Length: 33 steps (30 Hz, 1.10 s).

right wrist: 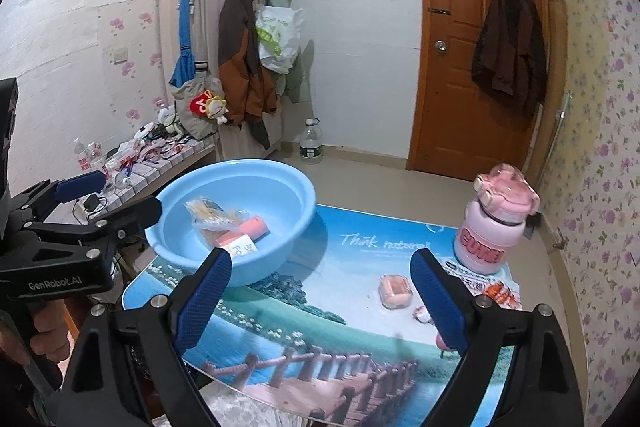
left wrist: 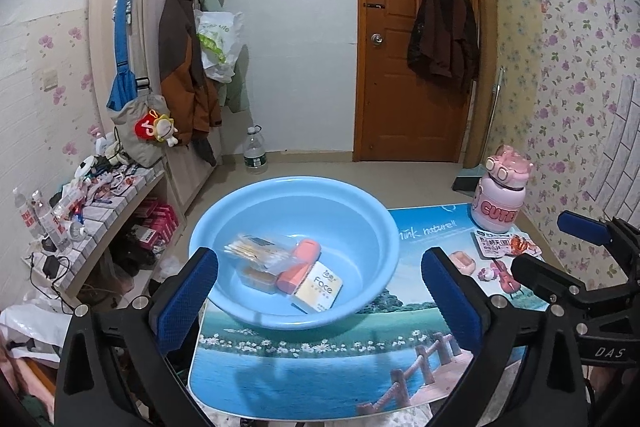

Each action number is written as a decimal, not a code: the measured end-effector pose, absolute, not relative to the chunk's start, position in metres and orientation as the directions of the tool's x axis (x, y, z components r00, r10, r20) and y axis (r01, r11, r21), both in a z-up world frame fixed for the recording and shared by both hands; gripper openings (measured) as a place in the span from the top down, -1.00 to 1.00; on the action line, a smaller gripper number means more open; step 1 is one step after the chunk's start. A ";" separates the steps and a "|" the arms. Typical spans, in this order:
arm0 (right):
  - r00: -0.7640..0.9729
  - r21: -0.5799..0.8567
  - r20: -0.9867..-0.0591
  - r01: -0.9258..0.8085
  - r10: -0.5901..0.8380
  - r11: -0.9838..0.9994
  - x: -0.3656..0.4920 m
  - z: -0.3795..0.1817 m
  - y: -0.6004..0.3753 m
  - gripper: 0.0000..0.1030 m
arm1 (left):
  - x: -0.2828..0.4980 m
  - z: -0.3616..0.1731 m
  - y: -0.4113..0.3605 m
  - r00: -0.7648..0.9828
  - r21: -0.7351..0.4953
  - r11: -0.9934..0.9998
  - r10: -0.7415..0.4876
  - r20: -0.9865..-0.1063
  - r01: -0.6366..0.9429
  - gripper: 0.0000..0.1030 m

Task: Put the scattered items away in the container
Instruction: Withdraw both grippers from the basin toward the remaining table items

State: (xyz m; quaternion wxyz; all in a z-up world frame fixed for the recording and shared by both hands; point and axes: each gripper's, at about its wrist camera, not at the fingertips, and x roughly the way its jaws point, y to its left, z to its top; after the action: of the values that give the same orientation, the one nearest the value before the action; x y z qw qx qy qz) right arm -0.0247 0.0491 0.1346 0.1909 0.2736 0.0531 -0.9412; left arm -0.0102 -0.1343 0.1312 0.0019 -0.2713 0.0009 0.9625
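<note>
Ahead of the right gripper, the table mat [right wrist: 360, 243] read "Think nature!" and the pink bottle [right wrist: 494, 227] "CUTE". In the basin, a box [left wrist: 318, 291] said "Face". The left gripper [right wrist: 108, 203] bore "GenRobot.AI", the right gripper [left wrist: 560, 247] "DAS".

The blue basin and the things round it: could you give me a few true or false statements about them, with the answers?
1. The blue basin already holds a white Face packet. True.
2. The pink bottle lies on its side in the basin. False: it stands upright on the table, apart from the basin.
3. The left gripper is clamped on a snack packet. False: its jaws are wide open with nothing held.
4. A small pink case sits on the table, outside the basin. True.
5. The right gripper is open and empty. True.
</note>
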 end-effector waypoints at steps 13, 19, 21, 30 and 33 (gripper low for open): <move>-0.784 0.028 -0.544 0.339 -0.299 -0.940 -0.024 0.128 0.073 -0.82 | -0.005 0.131 -0.119 -0.839 -0.003 -1.000 0.022 -0.543 -0.024 -1.00; -0.774 0.057 -0.574 0.288 -0.268 -0.956 -0.031 0.112 0.096 -0.83 | -0.014 0.128 -0.106 -0.833 0.015 -0.998 0.038 -0.553 -0.055 -1.00; -0.773 0.060 -0.582 0.269 -0.253 -0.961 -0.035 0.108 0.103 -0.83 | -0.018 0.126 -0.102 -0.829 0.014 -0.998 0.045 -0.557 -0.063 -1.00; -0.768 0.067 -0.605 0.214 -0.210 -0.975 -0.049 0.094 0.127 -0.83 | -0.033 0.120 -0.084 -0.815 0.029 -0.994 0.068 -0.575 -0.104 -1.00; -0.768 0.065 -0.607 0.206 -0.203 -0.976 -0.053 0.091 0.132 -0.83 | -0.038 0.118 -0.078 -0.812 0.030 -0.993 0.073 -0.579 -0.111 -1.00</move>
State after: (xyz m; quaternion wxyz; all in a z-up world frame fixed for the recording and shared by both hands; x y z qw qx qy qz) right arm -0.0532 0.1316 0.0911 0.1087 0.3226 0.0025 -0.9403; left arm -0.0378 -0.0784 0.1178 0.0485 -0.3029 0.0310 0.9513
